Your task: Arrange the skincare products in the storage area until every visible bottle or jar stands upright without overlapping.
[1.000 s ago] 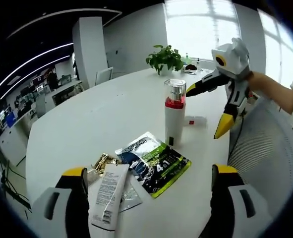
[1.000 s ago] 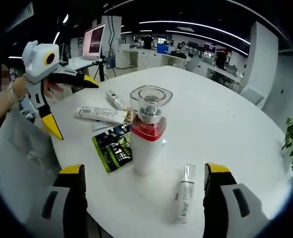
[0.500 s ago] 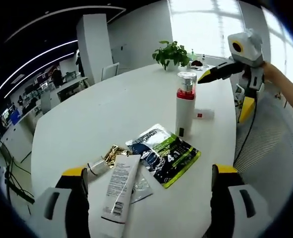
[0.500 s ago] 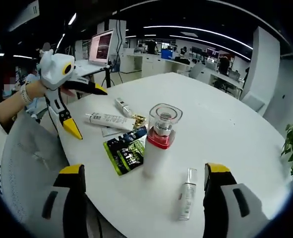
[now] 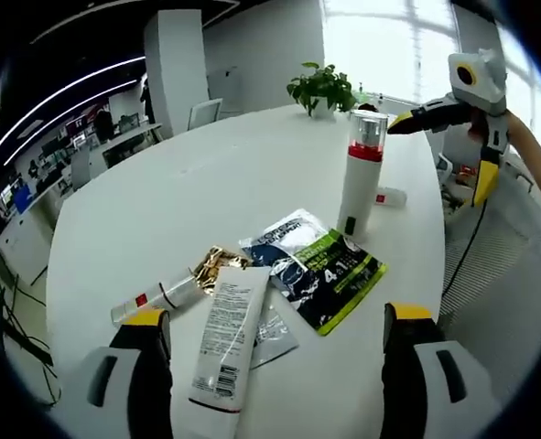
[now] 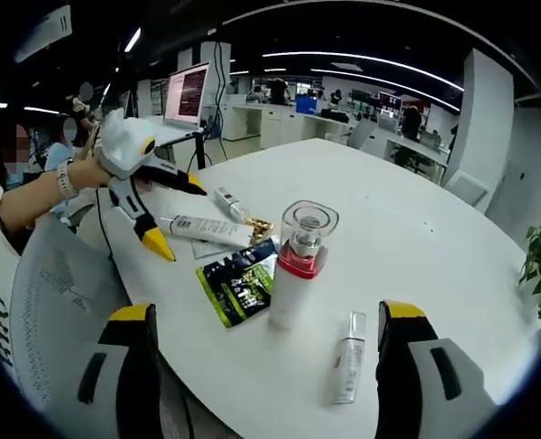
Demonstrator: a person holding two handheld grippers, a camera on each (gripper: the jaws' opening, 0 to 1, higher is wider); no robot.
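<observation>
White pump bottle (image 5: 359,174) upright; tube (image 5: 227,337) lying at its 7 o'clock. Left gripper (image 5: 275,352), right gripper (image 6: 261,347): wide open, empty.

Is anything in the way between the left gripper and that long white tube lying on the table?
Nothing visible is. The white tube lies flat just ahead of the open left gripper, with its near end between the jaws. A clear sachet is tucked under it, not in front.

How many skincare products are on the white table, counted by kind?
Pump bottle, standing upright: 1
Squeeze tube, lying flat: 1
Small slim bottles, lying flat: 2
Sachets, lying flat: 2
Total: 6
</observation>
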